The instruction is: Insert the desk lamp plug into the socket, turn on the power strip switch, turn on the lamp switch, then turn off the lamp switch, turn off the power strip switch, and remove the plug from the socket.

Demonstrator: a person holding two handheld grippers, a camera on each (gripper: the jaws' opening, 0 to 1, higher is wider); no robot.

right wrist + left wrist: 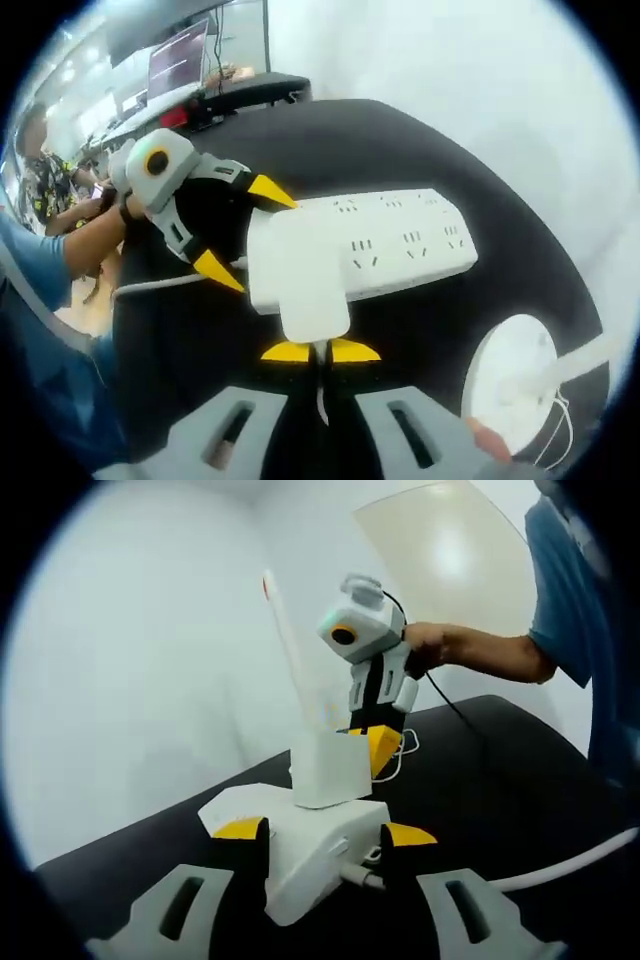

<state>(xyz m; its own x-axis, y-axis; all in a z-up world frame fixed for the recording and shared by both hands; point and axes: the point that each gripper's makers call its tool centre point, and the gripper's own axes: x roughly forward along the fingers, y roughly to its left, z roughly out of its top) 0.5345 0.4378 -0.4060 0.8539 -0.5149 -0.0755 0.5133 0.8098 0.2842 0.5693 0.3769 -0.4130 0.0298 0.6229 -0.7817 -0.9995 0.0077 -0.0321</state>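
on the black desk [520,780], the left tongs [325,832] clamp the end of the white power strip [400,235]. the right tongs [320,352] pinch narrow on the white plug [312,305], seated in the strip. the lamp [515,390] stands near. judging by this, either insertion or removal is underway; i cannot tell which.

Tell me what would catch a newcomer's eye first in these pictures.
The white power strip lies on the black table, held at one end between the left gripper's yellow-tipped jaws. The right gripper is shut on the cord of the white plug sitting in the strip. The lamp's round base rests nearby.
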